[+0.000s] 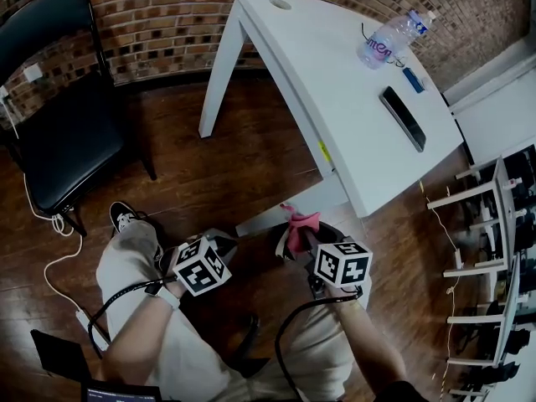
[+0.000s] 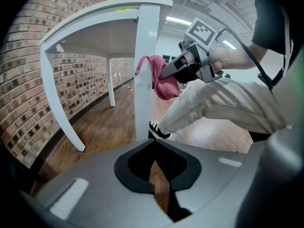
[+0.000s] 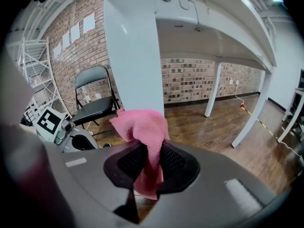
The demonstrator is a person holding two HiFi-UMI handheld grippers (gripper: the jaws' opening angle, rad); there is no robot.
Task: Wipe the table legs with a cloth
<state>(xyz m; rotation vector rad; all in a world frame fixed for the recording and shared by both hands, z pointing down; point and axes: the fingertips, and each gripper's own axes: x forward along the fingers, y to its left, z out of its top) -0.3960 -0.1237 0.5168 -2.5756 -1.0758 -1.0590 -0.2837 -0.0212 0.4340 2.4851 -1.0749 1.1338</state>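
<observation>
A white table (image 1: 352,99) stands on a wood floor, and its near leg (image 1: 280,214) slants down toward me. My right gripper (image 1: 295,243) is shut on a pink cloth (image 1: 303,221), which it holds up against that leg. In the right gripper view the cloth (image 3: 142,127) is pinched between the jaws with the leg (image 3: 135,56) just behind it. The left gripper view shows the same leg (image 2: 145,70) with the cloth (image 2: 161,82) pressed on its side by the right gripper (image 2: 183,69). My left gripper (image 1: 219,241) hovers left of the leg, shut and holding nothing.
A black folding chair (image 1: 59,115) stands at the left by the brick wall. On the tabletop lie a water bottle (image 1: 389,36), a dark phone (image 1: 404,117) and a small blue object (image 1: 413,79). A white rack (image 1: 494,249) fills the right side. A white cable (image 1: 50,258) trails on the floor.
</observation>
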